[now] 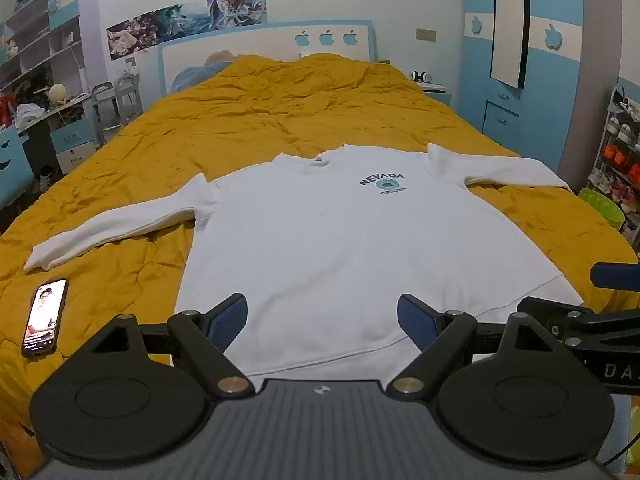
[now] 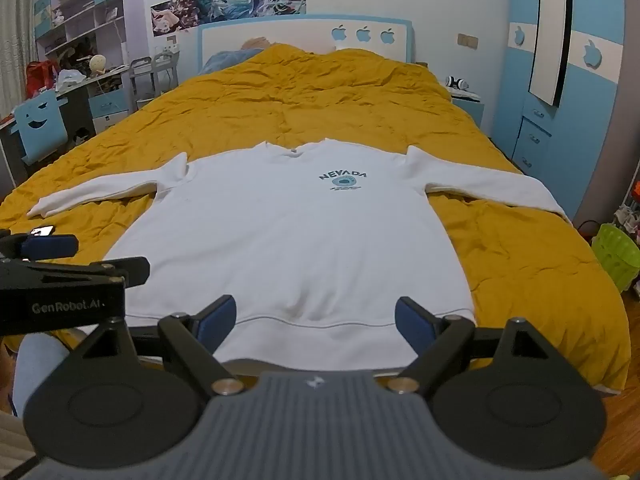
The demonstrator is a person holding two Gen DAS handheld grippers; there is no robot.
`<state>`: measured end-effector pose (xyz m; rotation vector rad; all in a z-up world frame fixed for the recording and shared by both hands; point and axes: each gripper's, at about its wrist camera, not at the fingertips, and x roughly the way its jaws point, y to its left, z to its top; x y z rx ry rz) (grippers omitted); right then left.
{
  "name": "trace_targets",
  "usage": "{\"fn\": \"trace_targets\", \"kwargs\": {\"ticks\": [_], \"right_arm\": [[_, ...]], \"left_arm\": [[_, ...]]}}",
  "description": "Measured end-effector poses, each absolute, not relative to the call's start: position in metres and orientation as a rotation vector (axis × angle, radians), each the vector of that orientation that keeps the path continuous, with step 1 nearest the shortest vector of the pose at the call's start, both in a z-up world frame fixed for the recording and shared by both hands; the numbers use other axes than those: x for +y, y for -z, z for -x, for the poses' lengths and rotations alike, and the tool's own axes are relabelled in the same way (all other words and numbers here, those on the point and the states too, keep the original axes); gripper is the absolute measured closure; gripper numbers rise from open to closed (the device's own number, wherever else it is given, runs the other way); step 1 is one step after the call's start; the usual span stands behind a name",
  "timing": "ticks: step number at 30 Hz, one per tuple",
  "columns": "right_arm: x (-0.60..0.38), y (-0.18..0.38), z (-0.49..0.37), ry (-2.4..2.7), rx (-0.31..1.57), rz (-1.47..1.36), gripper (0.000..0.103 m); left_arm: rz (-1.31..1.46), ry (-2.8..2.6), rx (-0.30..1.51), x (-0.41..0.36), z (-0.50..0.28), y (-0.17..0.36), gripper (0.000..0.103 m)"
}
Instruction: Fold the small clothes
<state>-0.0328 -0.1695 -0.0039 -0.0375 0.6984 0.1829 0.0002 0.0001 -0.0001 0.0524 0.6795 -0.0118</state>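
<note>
A white long-sleeved sweatshirt [image 1: 320,236] with a teal "NEVADA" print lies flat, front up, on the yellow bed cover, both sleeves spread out to the sides. It also shows in the right wrist view [image 2: 292,236]. My left gripper [image 1: 322,320] is open and empty, hovering over the hem near the bed's front edge. My right gripper [image 2: 315,318] is open and empty, also above the hem. The right gripper's side shows at the right edge of the left wrist view [image 1: 580,320]; the left gripper's side shows at the left of the right wrist view [image 2: 60,280].
A phone [image 1: 45,316] with a lit screen lies on the yellow cover [image 1: 280,112] left of the sweatshirt. A green basket [image 2: 616,256] stands on the floor to the right. A desk and shelves stand at the left, a blue wardrobe at the right.
</note>
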Motion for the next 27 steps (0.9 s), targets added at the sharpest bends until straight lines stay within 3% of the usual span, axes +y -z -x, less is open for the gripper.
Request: {"fn": "trace_targets", "kwargs": {"ticks": [27], "right_arm": [[-0.1691,0.004,0.0322,-0.183,0.703,0.037,0.021]], "left_arm": [[-0.057,0.014,0.679,0.0003,-0.0003,0.0002,0.004]]}}
